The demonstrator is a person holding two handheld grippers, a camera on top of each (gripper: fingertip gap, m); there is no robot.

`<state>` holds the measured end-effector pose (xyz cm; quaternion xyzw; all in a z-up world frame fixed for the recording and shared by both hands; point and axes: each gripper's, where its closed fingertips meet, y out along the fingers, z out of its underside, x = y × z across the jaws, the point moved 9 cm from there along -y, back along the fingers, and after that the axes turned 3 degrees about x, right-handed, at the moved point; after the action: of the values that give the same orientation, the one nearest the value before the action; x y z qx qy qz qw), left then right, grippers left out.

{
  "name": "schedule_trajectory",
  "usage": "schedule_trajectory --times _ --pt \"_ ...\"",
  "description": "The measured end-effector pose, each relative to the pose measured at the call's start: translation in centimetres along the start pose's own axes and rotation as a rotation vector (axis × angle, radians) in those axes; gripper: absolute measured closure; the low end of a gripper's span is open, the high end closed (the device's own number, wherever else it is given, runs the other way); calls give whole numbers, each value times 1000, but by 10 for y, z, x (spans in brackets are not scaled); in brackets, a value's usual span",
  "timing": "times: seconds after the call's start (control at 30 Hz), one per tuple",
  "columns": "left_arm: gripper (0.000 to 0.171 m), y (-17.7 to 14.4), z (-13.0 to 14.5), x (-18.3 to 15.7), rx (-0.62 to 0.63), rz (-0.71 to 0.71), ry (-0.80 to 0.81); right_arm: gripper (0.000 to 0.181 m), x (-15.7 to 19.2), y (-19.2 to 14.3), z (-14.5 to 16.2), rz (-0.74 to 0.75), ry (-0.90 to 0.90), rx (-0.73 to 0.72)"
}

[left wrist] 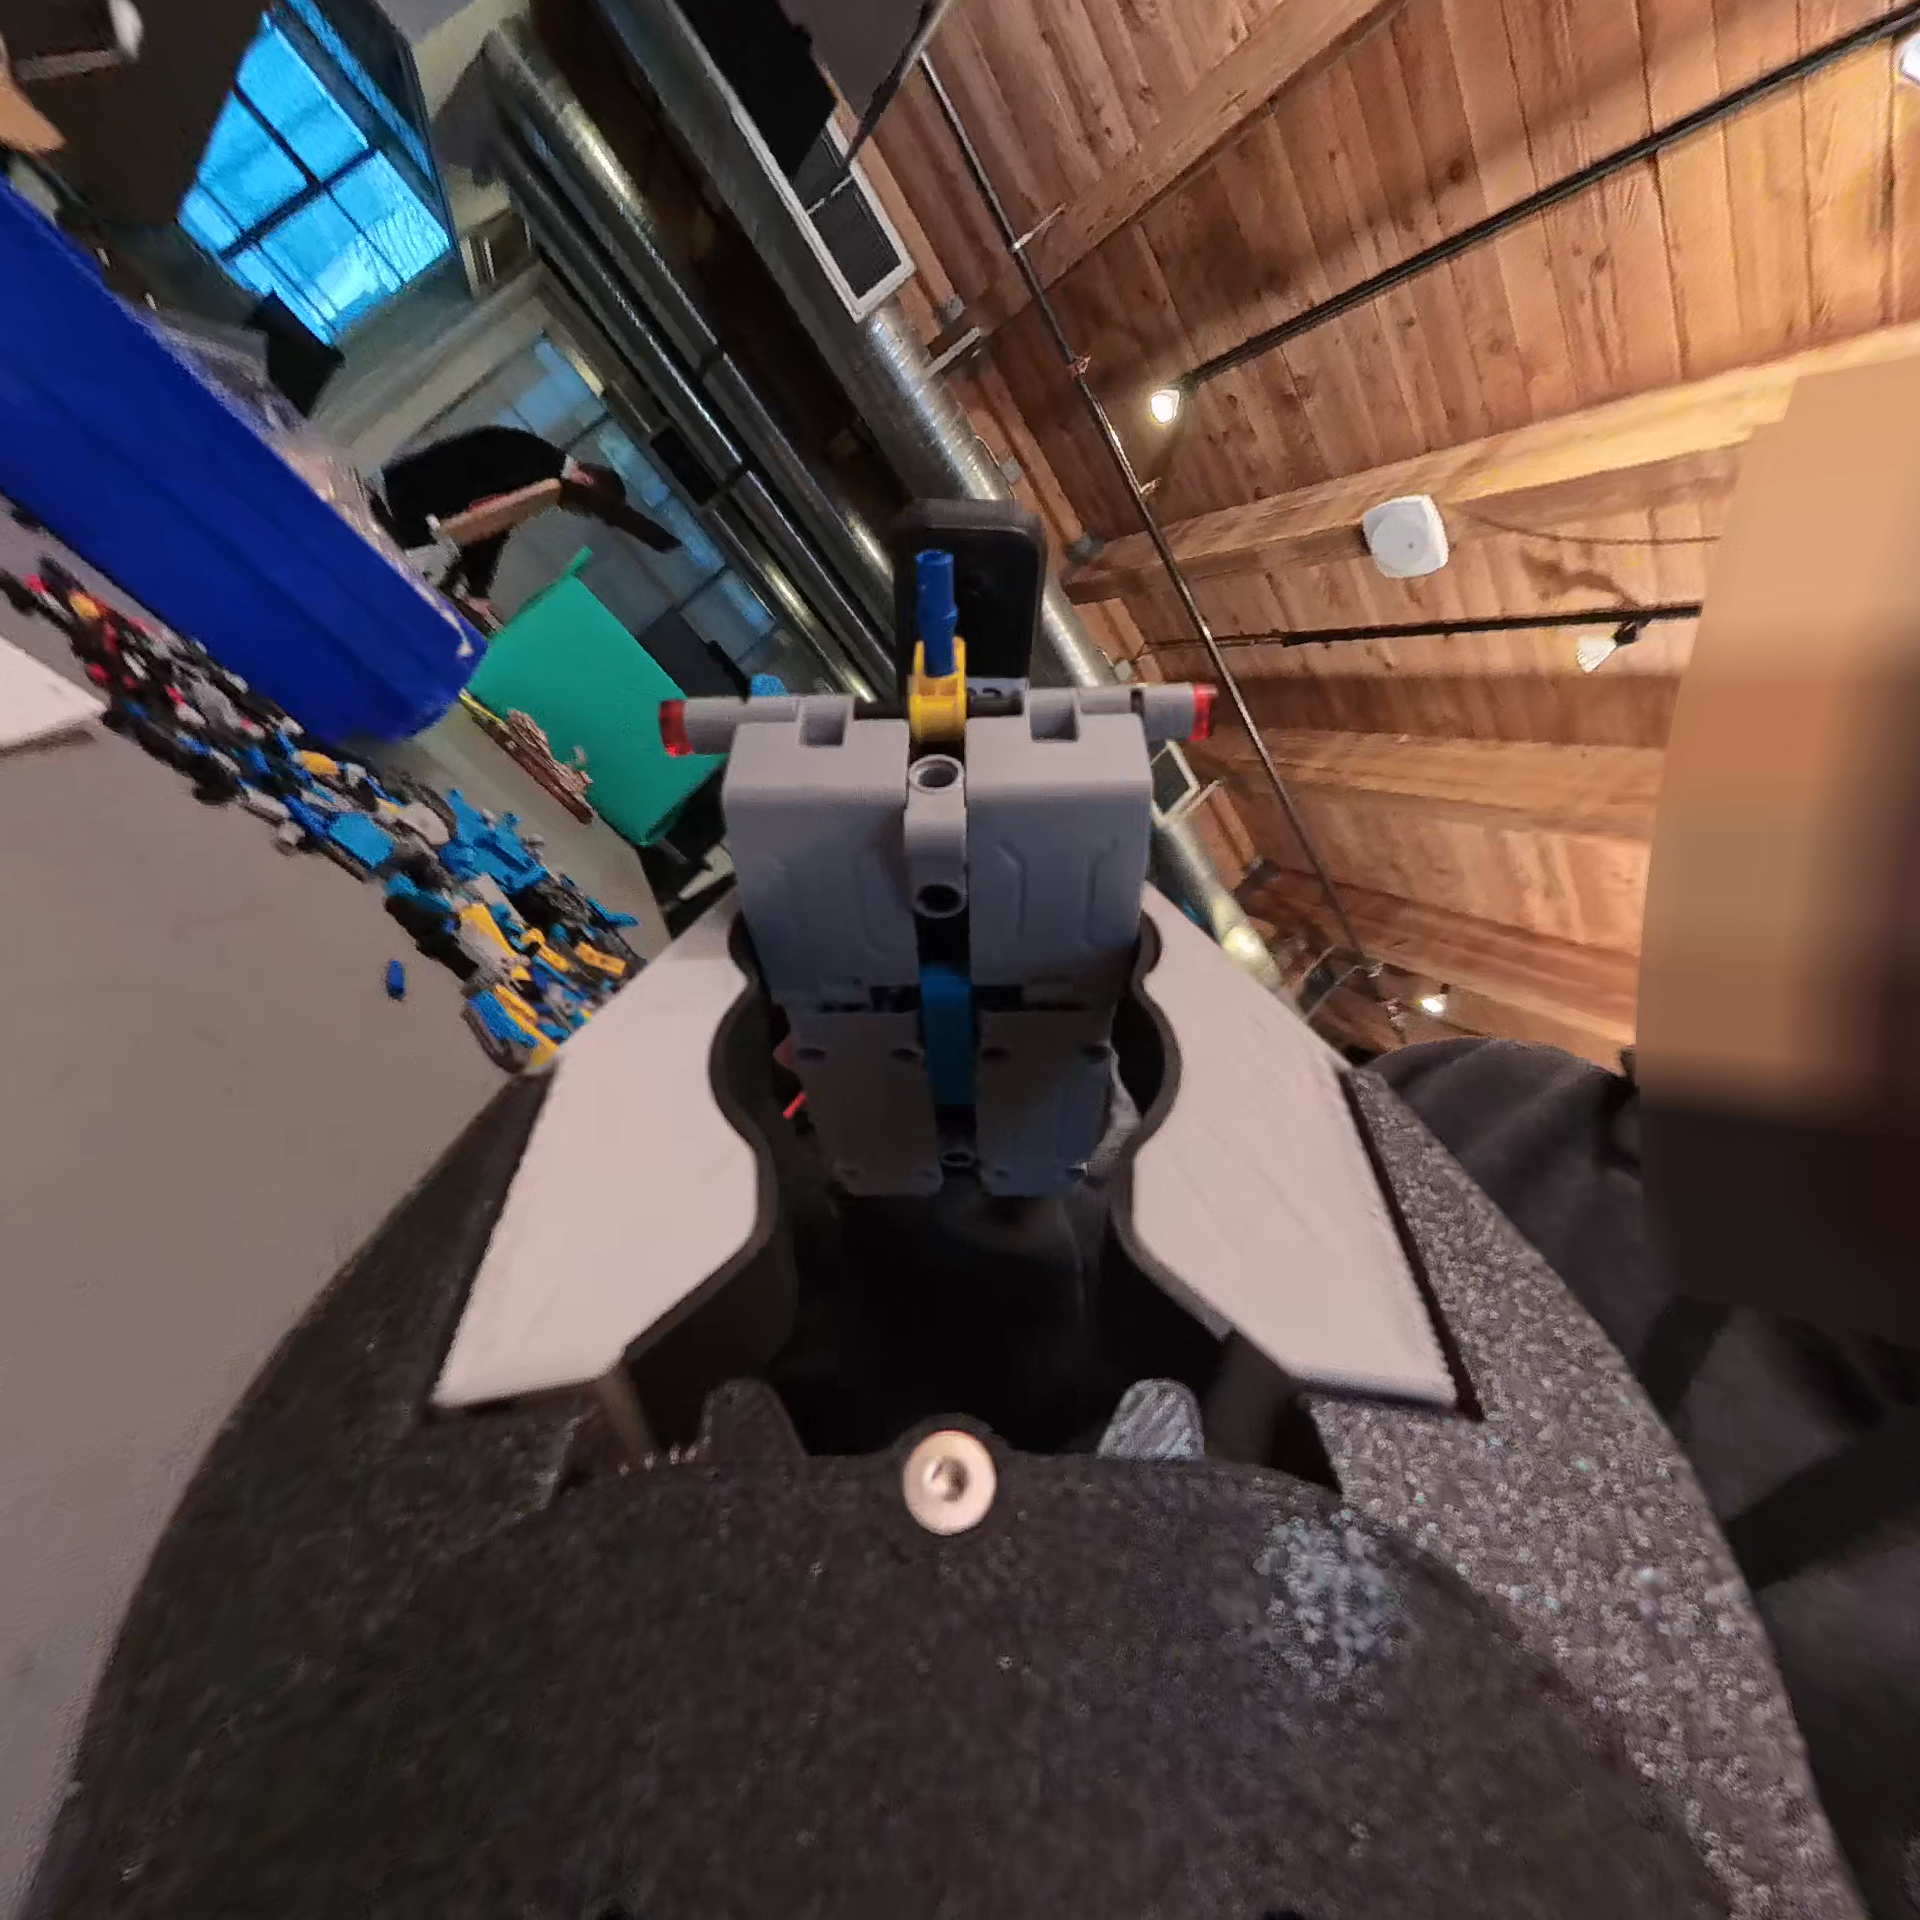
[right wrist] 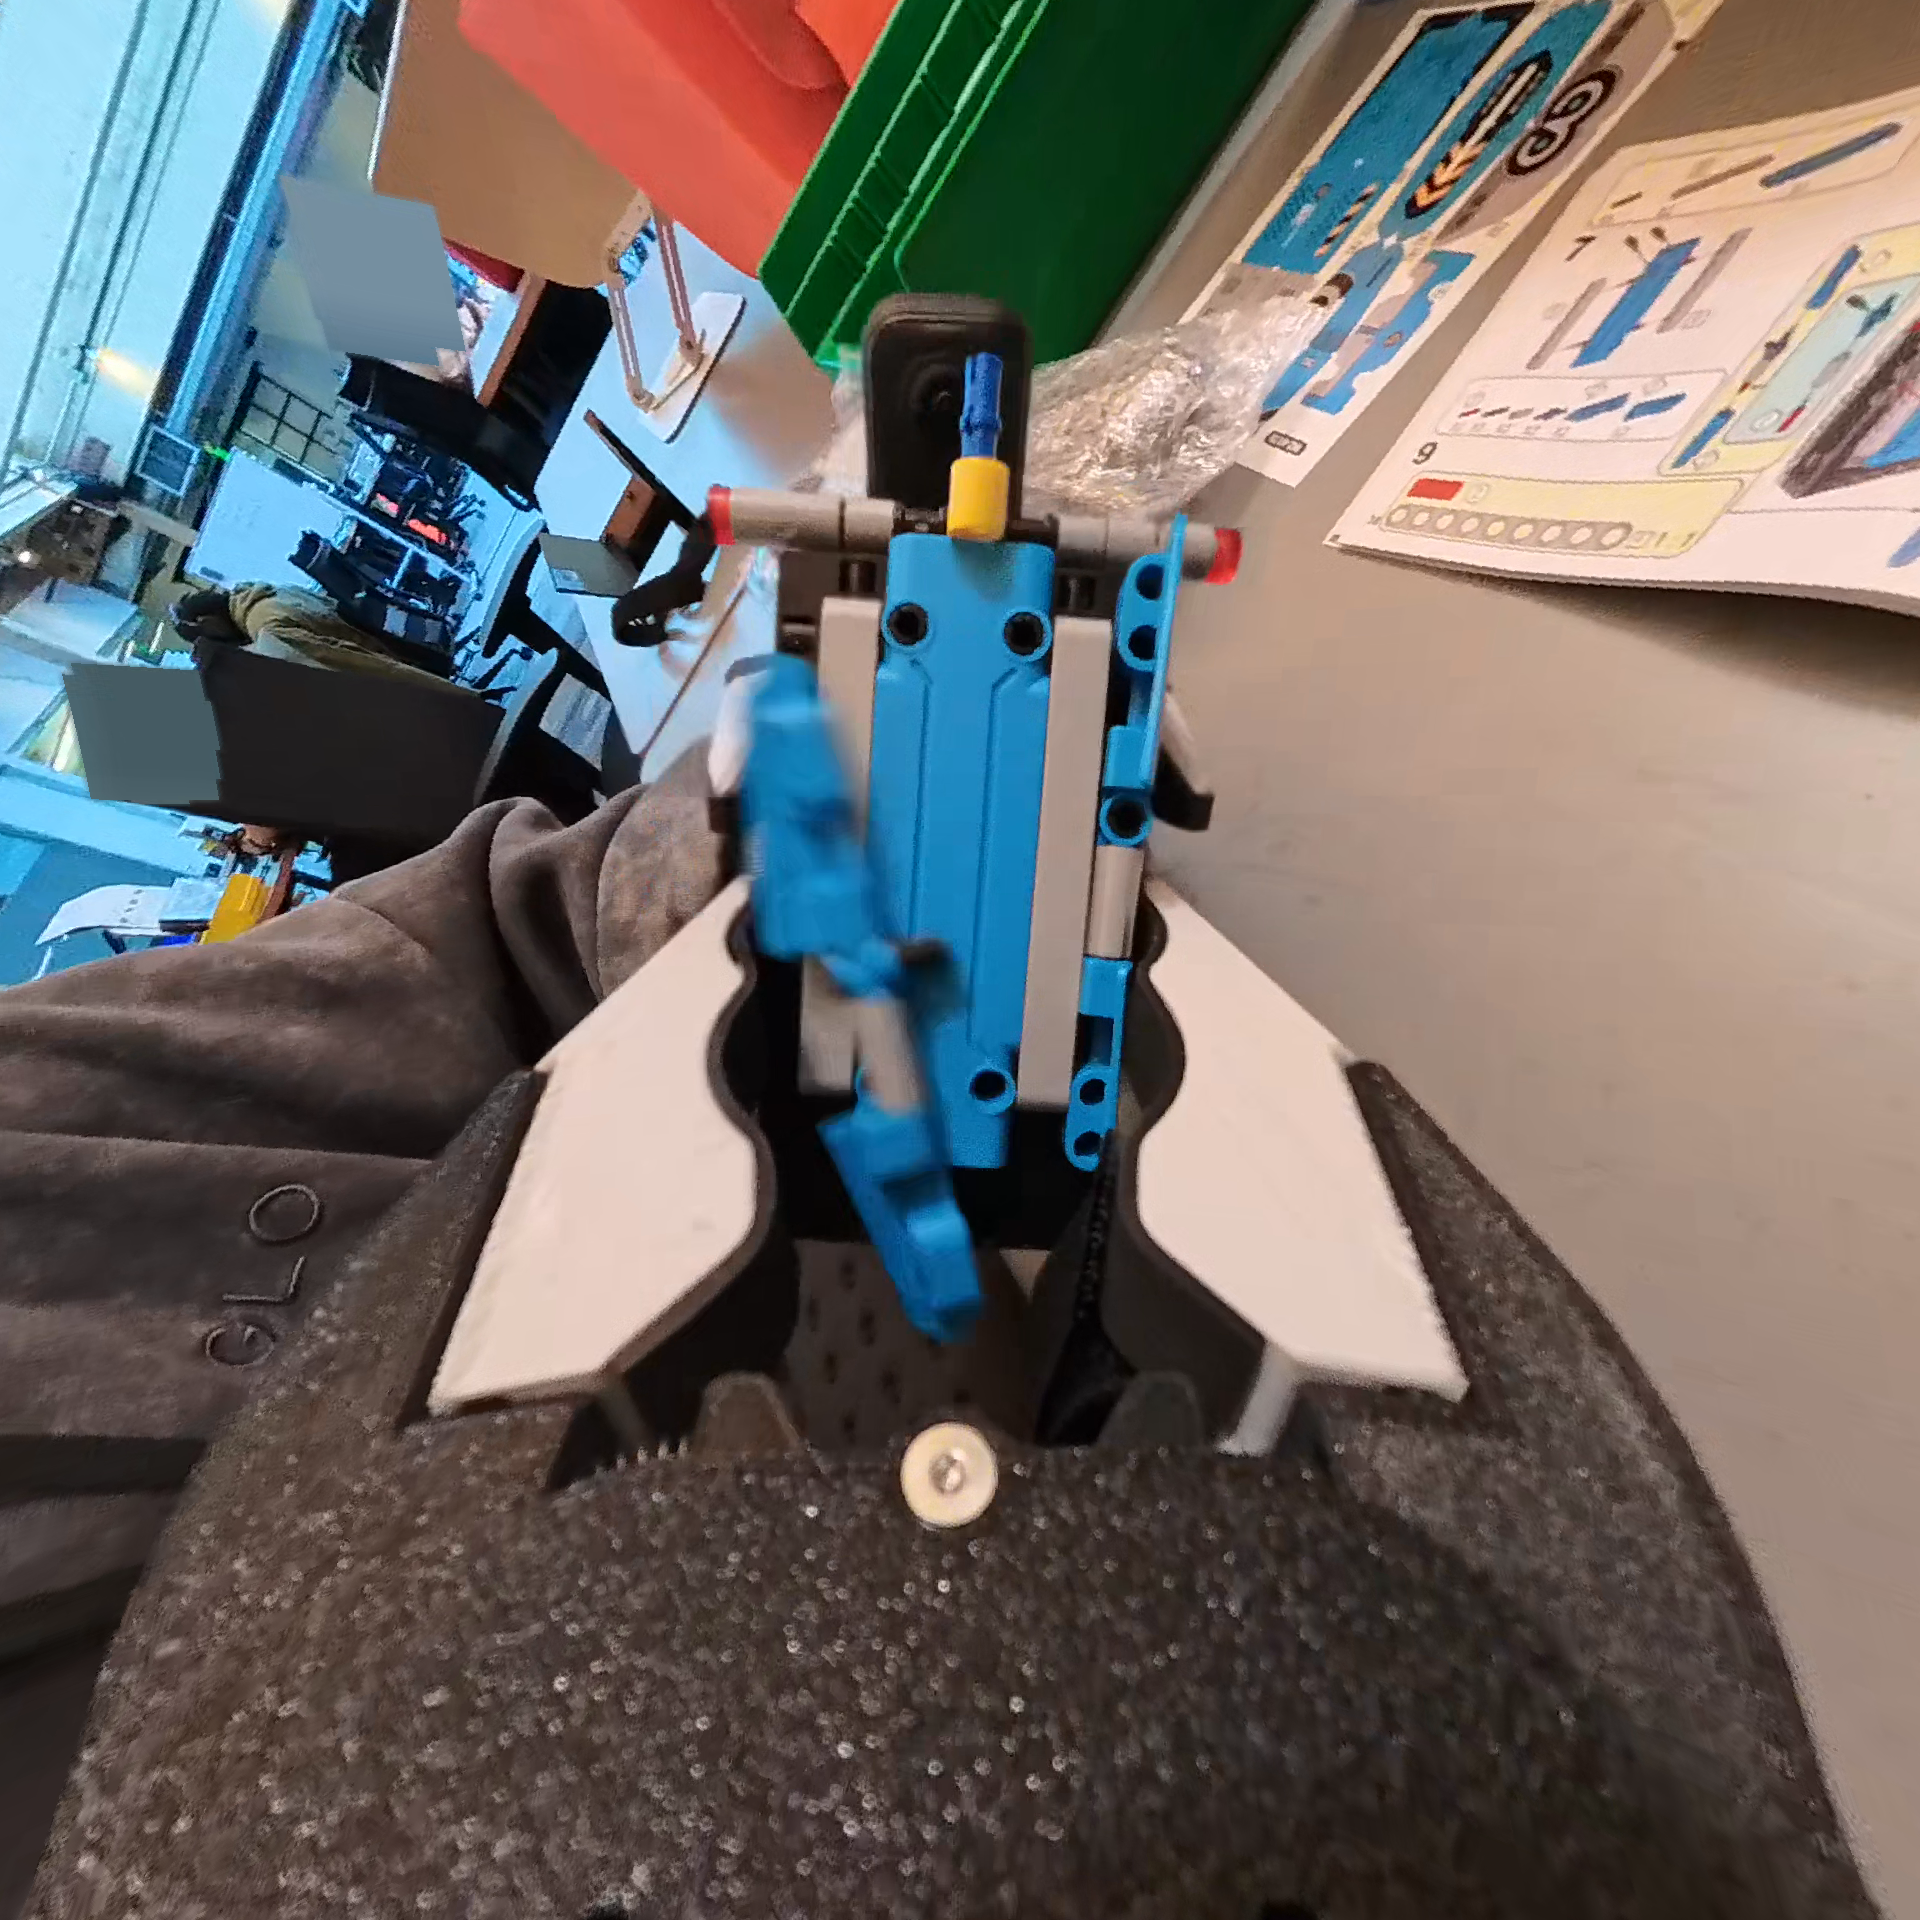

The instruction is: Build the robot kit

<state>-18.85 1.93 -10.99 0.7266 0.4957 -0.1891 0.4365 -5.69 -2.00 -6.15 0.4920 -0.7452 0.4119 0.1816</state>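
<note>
I hold one brick model between both grippers, lifted off the table. In the left wrist view its grey panel side (left wrist: 935, 862) faces me, with a yellow connector and blue pin on top and a red-tipped grey axle across. My left gripper (left wrist: 940, 935) is shut on its lower half. In the right wrist view its blue panel side (right wrist: 961, 831) faces me. My right gripper (right wrist: 940, 914) is shut on it from the opposite side. A blurred loose blue side piece (right wrist: 831, 935) hangs at the model's left. The other gripper's black camera shows behind the model in each view.
A pile of loose blue, yellow and black bricks (left wrist: 468, 914) lies on the grey table (left wrist: 208, 1091), beside a blue bin (left wrist: 187, 499) and a green one (left wrist: 613, 717). Building instruction sheets (right wrist: 1662, 395), a crumpled plastic bag (right wrist: 1143, 405), green (right wrist: 987, 156) and orange (right wrist: 665, 83) bins lie beyond. A grey sleeve (right wrist: 260, 1091) is at left. My two grippers' fingertips are within a few centimetres of each other.
</note>
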Motion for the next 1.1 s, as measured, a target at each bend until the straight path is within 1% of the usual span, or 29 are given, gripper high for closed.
schedule_trajectory --times 0.1,0.17,0.27,0.33,0.4,0.43,0.47,0.5,0.57,0.63,0.7,0.73,0.8,0.87,1.0,1.1 --pt "107 -2 -1 5 -3 17 -70 114 -2 2 -1 15 27 -12" --pt "107 -5 -3 6 -7 20 -80 113 -3 4 -4 18 21 -18" --pt "108 -12 -11 8 -7 -7 -100 109 -6 5 -6 28 -47 -1" --pt "107 -19 -17 7 12 -82 -45 107 -12 -1 -6 74 -99 -5" --pt "107 -23 -21 3 69 -188 71 107 -21 -13 -5 134 -150 -15" --pt "107 -25 -23 2 104 -244 133 107 -26 -20 -3 191 -189 -18" --pt "107 -26 -24 -1 132 -283 179 118 -29 -27 2 256 -244 -2" --pt "107 -27 -26 -3 155 -314 221 126 -27 -30 10 275 -313 50" --pt "107 -30 -28 -5 203 -386 297 129 -10 -30 37 218 -501 191" --pt "107 -34 -29 -4 241 -453 365 140 5 -25 66 189 -655 267" --pt "107 -35 -31 -1 253 -480 381 150 14 -13 86 125 -705 306" --pt "107 -36 -31 0 256 -489 382 153 13 -6 92 129 -731 319" --pt "107 -36 -31 2 273 -510 394 153 7 6 97 186 -805 365" --pt "107 -35 -29 0 298 -524 430 153 2 17 97 220 -865 392" --pt "107 -32 -27 -3 325 -494 461 155 -2 35 92 138 -906 511" --pt "107 -33 -26 -1 340 -504 454 159 -11 43 84 64 -884 596"
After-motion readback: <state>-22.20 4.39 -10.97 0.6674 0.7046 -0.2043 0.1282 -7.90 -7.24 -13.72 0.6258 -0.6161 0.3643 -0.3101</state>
